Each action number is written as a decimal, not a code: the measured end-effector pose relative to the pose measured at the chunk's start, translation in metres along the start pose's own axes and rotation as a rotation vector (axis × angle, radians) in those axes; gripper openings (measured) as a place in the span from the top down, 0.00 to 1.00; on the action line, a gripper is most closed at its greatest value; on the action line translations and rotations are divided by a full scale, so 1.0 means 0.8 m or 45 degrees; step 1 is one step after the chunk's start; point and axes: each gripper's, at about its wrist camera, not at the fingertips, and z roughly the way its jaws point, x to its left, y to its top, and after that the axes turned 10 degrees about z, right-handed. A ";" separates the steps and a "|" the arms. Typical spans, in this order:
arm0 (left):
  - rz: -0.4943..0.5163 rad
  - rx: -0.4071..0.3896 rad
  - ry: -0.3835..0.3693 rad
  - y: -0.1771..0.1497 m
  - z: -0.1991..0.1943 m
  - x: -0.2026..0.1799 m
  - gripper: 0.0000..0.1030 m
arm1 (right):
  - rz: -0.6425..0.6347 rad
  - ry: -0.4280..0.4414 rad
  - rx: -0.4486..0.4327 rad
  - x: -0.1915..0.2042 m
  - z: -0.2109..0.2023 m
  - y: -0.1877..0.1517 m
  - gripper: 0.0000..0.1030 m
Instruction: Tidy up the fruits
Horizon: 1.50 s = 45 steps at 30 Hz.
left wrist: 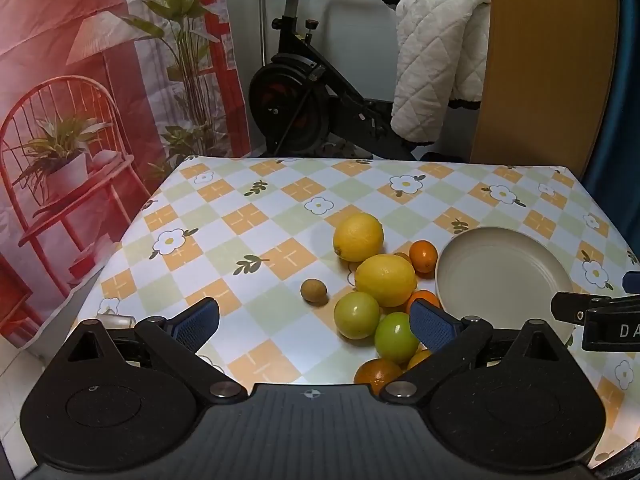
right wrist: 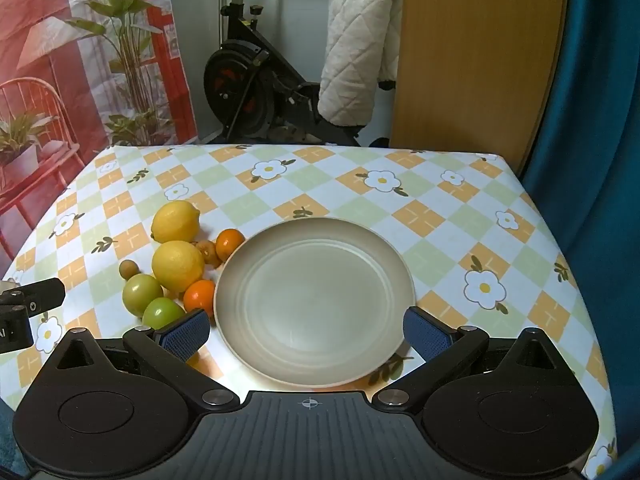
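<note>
Both grippers wide open, empty: left gripper [left wrist: 314, 322] over fruit pile [left wrist: 380, 292], right gripper [right wrist: 306, 330] over plate [right wrist: 316, 300]. Risk: nudged lemon [left wrist: 358, 237] rolls toward worktop's far edge.

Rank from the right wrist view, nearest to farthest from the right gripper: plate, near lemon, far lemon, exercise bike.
Measured from the open right gripper:
1. Plate: straight ahead, its near rim between the fingers.
2. Near lemon: left of the plate.
3. Far lemon: just behind the near one.
4. Exercise bike: on the floor beyond the table.
</note>
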 end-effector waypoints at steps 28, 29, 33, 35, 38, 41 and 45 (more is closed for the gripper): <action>0.005 -0.001 0.017 -0.001 -0.002 -0.002 0.01 | 0.001 0.001 0.005 -0.001 0.001 -0.001 0.00; 0.004 -0.001 0.018 -0.001 -0.002 -0.002 0.01 | 0.001 0.001 0.005 -0.001 0.001 -0.001 0.00; -0.010 0.002 0.005 -0.002 -0.001 -0.001 0.01 | 0.001 0.002 0.006 -0.001 0.001 -0.001 0.00; -0.012 0.004 0.003 -0.002 0.000 0.000 0.01 | 0.001 0.001 0.006 -0.001 0.001 -0.001 0.00; -0.014 0.003 0.000 -0.002 0.000 0.000 0.01 | 0.002 0.001 0.006 -0.001 0.001 -0.001 0.00; -0.015 0.004 0.000 -0.002 0.000 0.000 0.01 | 0.002 0.001 0.006 -0.001 0.001 -0.001 0.00; -0.014 0.003 0.003 -0.001 0.001 -0.001 0.01 | 0.002 0.001 0.006 -0.001 0.001 -0.001 0.00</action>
